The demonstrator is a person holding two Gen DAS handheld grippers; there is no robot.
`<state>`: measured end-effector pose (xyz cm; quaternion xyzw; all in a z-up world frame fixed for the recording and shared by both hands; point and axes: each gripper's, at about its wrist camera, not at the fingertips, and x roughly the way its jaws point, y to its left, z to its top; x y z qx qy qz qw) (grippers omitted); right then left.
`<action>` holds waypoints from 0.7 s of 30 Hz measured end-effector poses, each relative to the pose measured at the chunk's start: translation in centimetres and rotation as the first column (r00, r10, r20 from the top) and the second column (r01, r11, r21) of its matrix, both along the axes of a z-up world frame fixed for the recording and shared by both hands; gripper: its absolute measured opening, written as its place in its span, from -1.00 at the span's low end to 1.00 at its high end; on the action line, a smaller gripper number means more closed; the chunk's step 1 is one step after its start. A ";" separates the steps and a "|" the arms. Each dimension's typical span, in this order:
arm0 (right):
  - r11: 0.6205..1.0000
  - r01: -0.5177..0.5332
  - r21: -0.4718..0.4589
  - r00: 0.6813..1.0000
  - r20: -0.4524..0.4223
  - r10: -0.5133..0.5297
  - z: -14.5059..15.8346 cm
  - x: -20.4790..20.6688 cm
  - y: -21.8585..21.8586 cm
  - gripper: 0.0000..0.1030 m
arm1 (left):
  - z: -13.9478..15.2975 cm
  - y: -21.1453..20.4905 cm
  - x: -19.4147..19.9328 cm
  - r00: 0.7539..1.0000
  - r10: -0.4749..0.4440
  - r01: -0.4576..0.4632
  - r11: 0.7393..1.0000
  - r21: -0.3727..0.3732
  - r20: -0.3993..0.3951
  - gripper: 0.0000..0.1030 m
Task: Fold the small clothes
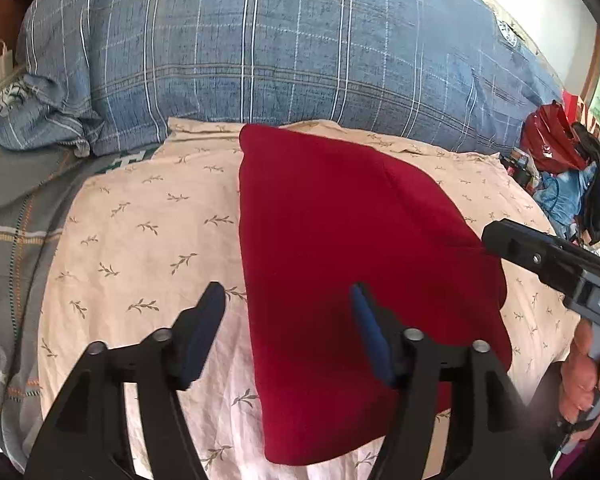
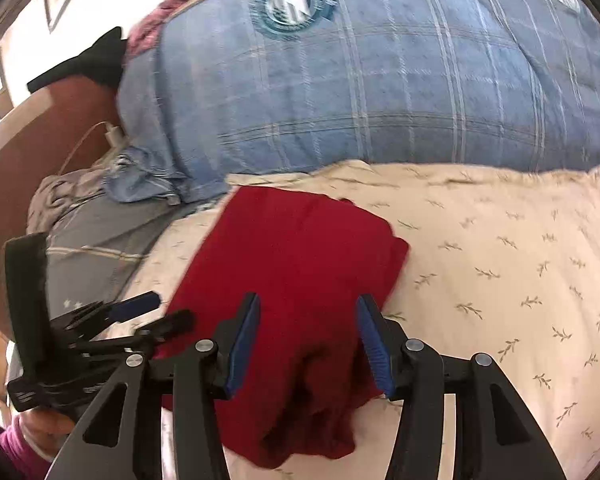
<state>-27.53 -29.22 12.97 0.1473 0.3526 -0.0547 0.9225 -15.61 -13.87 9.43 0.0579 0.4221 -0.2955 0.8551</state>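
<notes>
Left wrist view: red garment [image 1: 356,248] lies folded into a rough rectangle on the cream leaf-print sheet [image 1: 148,232] of the bed, in front of the blue plaid duvet [image 1: 260,52]. Left gripper [image 1: 288,320] hovers over the garment's near left edge, fingers wide apart, holding nothing. Right gripper [image 1: 500,240] comes in from the right side, its tip at the garment's right edge (cannot tell from this view if it touches).

Right wrist view: right gripper [image 2: 308,332] has fingers wide apart with the bunched near end of the red garment [image 2: 300,264] between and below them, not pinched. Left gripper [image 2: 140,312] sits just beside the garment's left edge.

Step, as I judge it: between folds, both grippers released and lining up. Next move probably calls for closing on the rumpled near end and folding it over, or smoothing it flat first.
</notes>
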 end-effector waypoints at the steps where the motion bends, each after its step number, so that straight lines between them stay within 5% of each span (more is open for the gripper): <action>1: 1.000 -0.011 -0.005 1.000 0.002 0.011 0.1 0.3 0.5 -0.03 | 0.2 0.1 -0.2 1.000 0.006 -0.006 1.000 0.004 0.015 0.34; 11: 0.981 -0.024 -0.195 0.990 -0.140 -0.004 -4.0 2.0 2.5 -0.09 | 0.8 2.2 -0.4 0.994 0.082 -0.083 0.997 0.008 0.079 0.42; 21: 0.986 0.009 -0.168 0.991 -0.130 -0.031 -5.1 1.0 2.0 -0.08 | 1.6 2.6 -1.3 0.982 0.097 -0.102 0.995 0.019 0.161 0.42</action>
